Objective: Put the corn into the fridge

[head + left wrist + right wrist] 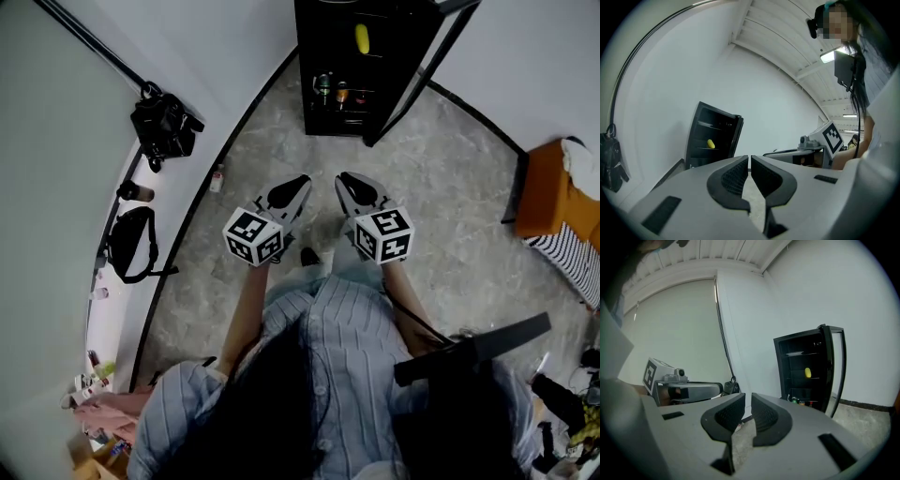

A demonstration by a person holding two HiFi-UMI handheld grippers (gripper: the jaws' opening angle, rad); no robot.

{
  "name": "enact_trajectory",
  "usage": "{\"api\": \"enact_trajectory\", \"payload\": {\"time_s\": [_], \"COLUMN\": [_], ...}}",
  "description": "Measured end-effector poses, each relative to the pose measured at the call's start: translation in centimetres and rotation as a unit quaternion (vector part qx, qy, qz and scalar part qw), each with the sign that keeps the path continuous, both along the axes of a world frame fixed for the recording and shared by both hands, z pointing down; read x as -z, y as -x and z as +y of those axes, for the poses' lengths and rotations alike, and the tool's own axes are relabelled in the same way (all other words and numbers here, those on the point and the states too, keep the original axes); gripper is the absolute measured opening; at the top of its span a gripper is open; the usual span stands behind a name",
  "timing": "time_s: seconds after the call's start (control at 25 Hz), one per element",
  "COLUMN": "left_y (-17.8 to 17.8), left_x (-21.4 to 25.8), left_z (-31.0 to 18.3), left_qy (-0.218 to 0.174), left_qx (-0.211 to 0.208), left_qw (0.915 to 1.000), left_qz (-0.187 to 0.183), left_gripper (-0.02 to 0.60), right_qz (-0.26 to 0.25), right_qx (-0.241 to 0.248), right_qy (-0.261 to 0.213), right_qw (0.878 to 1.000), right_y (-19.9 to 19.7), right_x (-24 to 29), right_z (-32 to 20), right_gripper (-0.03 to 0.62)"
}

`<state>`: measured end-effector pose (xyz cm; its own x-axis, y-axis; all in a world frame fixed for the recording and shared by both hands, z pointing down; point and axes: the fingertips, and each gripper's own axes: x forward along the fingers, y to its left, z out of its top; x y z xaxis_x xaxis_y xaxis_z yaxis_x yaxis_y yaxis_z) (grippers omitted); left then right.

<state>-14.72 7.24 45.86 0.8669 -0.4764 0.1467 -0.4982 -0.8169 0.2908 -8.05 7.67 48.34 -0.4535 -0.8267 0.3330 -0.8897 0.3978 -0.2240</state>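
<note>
The yellow corn point(362, 38) lies on a shelf inside the black fridge point(319, 56), whose door point(419, 70) stands open to the right. It also shows small in the left gripper view as the corn point(710, 144) and in the right gripper view as the corn point(807, 373). Both grippers are held side by side in front of the person, well back from the fridge. My left gripper point(298, 184) is shut with nothing in it, jaws nearly touching point(749, 161). My right gripper point(345, 181) is shut and empty too point(747, 401).
Cans and jars point(337, 94) sit on the fridge's lower shelf. A black bag point(165, 125) hangs on the left wall, another black bag point(131, 244) below it. An orange box point(544, 192) stands at the right. Grey stone floor point(281, 141) lies between me and the fridge.
</note>
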Motion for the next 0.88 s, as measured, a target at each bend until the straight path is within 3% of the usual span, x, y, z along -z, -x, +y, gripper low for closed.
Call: {"api": "enact_trajectory", "payload": {"time_s": [0.4, 0.88], "left_y": [-1.4, -0.4], "left_x": [-0.3, -0.1], "left_z": [0.1, -0.6], "left_qy": [0.001, 0.002], "left_qx": [-0.019, -0.003], "left_qw": [0.9998, 1.0], "left_qz": [-0.004, -0.002], "left_gripper": [0.008, 0.008], "right_qz": [0.005, 0.011], "right_qx": [-0.016, -0.006], "right_qy": [0.01, 0.011], "right_qw": [1.0, 1.0], "right_y": [-1.4, -0.8], "right_x": [-0.7, -0.8], "right_z": [0.4, 0.1], "right_gripper": [0.048, 0.048]}}
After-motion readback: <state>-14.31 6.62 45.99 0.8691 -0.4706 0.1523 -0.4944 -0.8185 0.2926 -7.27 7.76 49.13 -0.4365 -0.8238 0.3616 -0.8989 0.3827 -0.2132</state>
